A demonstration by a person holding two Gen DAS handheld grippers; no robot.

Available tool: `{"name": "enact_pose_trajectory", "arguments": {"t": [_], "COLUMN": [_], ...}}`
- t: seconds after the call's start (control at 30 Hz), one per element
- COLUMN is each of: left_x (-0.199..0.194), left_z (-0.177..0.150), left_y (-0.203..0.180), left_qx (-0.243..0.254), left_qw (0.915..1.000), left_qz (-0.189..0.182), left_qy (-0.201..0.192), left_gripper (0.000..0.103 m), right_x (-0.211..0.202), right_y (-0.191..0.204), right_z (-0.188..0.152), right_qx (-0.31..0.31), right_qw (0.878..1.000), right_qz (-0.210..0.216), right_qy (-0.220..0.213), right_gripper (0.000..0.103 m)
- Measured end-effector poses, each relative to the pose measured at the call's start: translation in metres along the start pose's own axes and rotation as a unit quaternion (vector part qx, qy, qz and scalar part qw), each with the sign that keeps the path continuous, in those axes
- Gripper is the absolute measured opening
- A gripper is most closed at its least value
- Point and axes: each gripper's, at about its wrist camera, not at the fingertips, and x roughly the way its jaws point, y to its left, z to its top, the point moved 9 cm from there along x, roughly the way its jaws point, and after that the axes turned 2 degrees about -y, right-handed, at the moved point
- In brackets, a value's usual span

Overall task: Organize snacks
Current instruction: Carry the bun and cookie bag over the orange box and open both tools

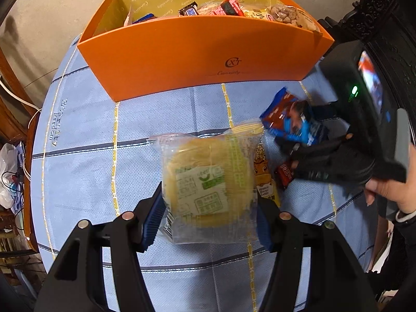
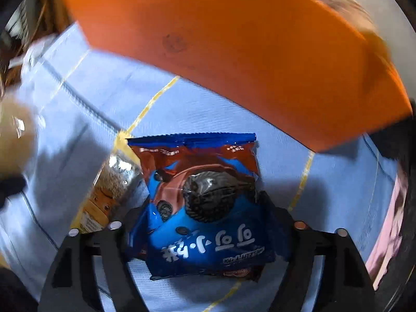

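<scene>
Because snacks are collected in the orange box [image 1: 197, 49] on the table [image 1: 85, 135], the round cake packet [image 1: 208, 184] is clamped by the left gripper [image 1: 212, 218], and the blue cookie packet [image 2: 205, 205] by the right gripper [image 2: 208, 231], both short of the box.

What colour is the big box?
The box is orange outside, yellow inside; seen best from the left wrist.

Glossy wrappers against matt card and woven cloth

Clear, shiny plastic film around the pastry packet [image 1: 208, 189]; glossy blue-and-brown foil on the cookie packet [image 2: 205, 202], creased and reflecting light. Matt, smooth orange cardboard for the box [image 1: 202, 52], printed paper lining inside. Pale blue woven cloth [image 1: 85, 135] over the desk, finely textured. Ribbed blue pads on matt black plastic fingers [image 1: 153, 223], with bare metal pins.
</scene>
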Motion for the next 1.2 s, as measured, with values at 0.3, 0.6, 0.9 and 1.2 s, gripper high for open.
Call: {"name": "enact_pose_trajectory", "arguments": {"t": [0.3, 0.6, 0.9, 1.2], "left_x": [-0.020, -0.087, -0.079, -0.047], "left_z": [0.011, 0.095, 0.206, 0.235], "left_y": [0.001, 0.005, 0.024, 0.041], "left_qx": [0.005, 0.023, -0.003, -0.019], "left_qw": [0.9997, 0.9925, 0.9903, 0.9884], "left_qz": [0.004, 0.012, 0.030, 0.092], "left_qy": [-0.022, -0.119, -0.136, -0.120], "left_gripper": [0.059, 0.059, 0.060, 0.081], "right_x": [-0.086, -0.169, -0.151, -0.117], "right_y": [-0.001, -0.025, -0.062, -0.079], "right_z": [0.001, 0.082, 0.163, 0.184], "right_qx": [0.034, 0.092, 0.146, 0.151], "right_qw": [0.995, 0.975, 0.965, 0.971], "right_qz": [0.006, 0.014, 0.011, -0.032], "right_qy": [-0.089, -0.202, -0.217, -0.183], "right_gripper": [0.073, 0.074, 0.074, 0.078]}}
